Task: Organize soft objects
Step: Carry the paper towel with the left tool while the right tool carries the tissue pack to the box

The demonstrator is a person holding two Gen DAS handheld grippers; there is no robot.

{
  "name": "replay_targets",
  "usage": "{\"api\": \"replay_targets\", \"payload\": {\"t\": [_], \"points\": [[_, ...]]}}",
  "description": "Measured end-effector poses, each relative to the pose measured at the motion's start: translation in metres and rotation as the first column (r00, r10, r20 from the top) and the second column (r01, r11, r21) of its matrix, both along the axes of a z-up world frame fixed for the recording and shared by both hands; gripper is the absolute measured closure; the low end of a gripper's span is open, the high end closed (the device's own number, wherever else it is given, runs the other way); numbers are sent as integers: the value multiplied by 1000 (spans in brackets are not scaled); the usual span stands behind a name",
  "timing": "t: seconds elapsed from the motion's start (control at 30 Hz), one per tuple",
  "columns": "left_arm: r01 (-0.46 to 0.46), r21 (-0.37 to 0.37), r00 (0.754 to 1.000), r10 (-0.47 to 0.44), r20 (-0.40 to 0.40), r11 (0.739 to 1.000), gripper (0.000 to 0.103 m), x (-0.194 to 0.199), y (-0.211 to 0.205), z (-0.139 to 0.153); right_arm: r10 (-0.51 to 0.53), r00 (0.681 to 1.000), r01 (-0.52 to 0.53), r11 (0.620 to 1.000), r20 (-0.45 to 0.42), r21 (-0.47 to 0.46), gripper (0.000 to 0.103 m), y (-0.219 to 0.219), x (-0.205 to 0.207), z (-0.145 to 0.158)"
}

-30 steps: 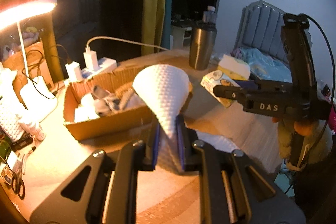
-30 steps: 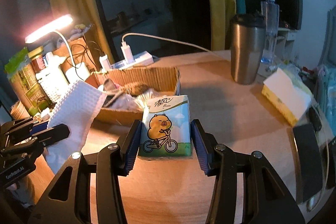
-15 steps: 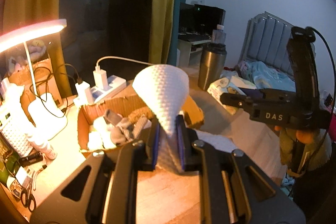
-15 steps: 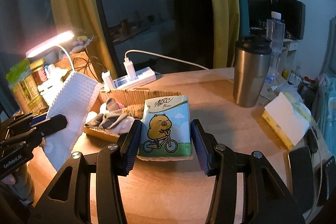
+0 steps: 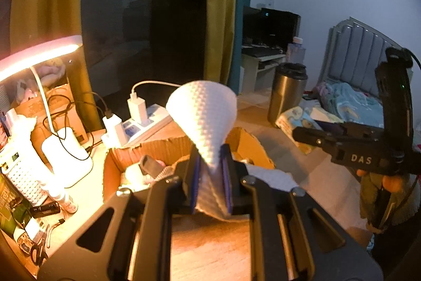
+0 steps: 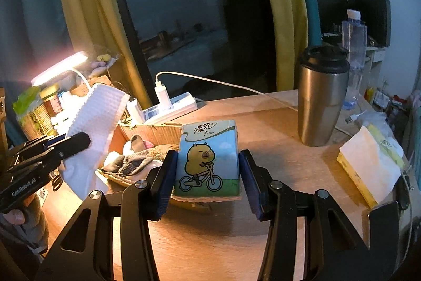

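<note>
Between our left gripper's (image 5: 210,170) clamped pads: a white cloth (image 5: 204,117), fanning upward, tool pitched down over a box (image 5: 163,149). Our right gripper (image 6: 208,175), half-open, pinches a tissue pack (image 6: 208,157). The box's contents are partly hidden behind both. Beyond: power strip (image 6: 171,107), tumbler (image 6: 322,102).

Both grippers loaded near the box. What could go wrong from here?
1. The white cloth flares above the left gripper, hiding much of the cardboard box; a drop may miss.
2. The box already holds socks; the tissue pack in the right gripper may not fit.
</note>
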State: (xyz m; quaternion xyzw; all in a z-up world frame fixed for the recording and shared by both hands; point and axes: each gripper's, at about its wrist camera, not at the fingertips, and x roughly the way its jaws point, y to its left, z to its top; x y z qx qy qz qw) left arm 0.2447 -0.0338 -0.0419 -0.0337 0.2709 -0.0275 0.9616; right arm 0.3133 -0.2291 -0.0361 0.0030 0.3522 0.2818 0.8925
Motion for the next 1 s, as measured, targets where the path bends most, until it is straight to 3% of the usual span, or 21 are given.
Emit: {"api": "replay_targets", "payload": {"t": [0.43,0.77,0.93,1.0], "points": [[-27,-5,995,27,-92,1000,88,53,-12,-39,-33,999,34,999,-40,18,52,-29,19,-16],[-43,-9,977,40,-209,999,86,80,-2,-78,-4,998,3,1000,-63,-16,52,-7,31,-25],[-35,-21,970,29,-242,999,74,85,2,-86,22,998,-25,999,-66,-39,52,15,36,-27],[-31,-27,970,23,-243,999,54,85,4,-86,31,997,-34,998,-66,-46,52,24,38,-28]]}}
